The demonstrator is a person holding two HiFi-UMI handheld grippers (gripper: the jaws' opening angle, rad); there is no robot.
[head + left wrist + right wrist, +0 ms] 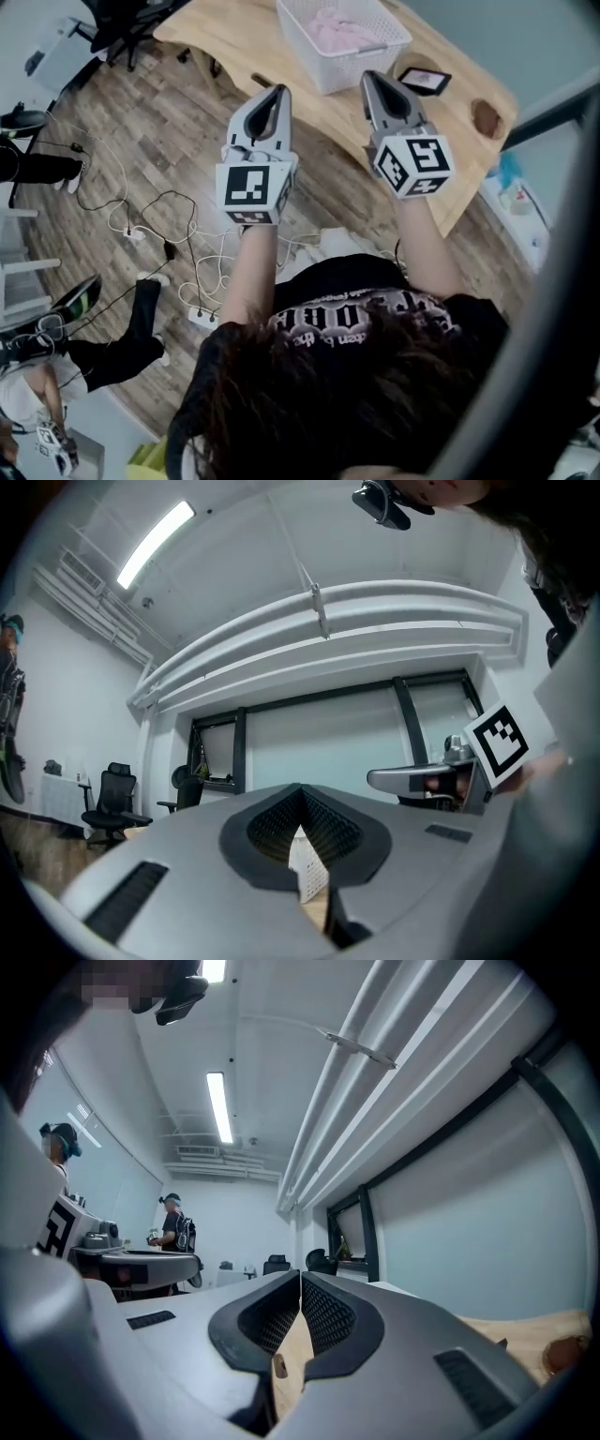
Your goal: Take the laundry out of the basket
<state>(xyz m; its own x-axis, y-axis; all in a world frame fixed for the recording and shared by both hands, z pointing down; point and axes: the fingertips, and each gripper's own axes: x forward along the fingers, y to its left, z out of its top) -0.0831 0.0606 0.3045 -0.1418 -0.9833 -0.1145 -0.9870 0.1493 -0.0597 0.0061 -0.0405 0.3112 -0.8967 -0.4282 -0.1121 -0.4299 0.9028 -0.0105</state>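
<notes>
Your right gripper [372,79], closed and empty like your left gripper [278,91], sits nearer the basket [319,67] of pink laundry [336,30], just ahead at top centre.

A white perforated plastic basket [305,47] stands upright just beyond the tips of the left gripper [279,90] and right gripper [373,79], ahead of the gap between them. Pale pink laundry [336,32] lies crumpled inside it, touched by neither claw.
</notes>
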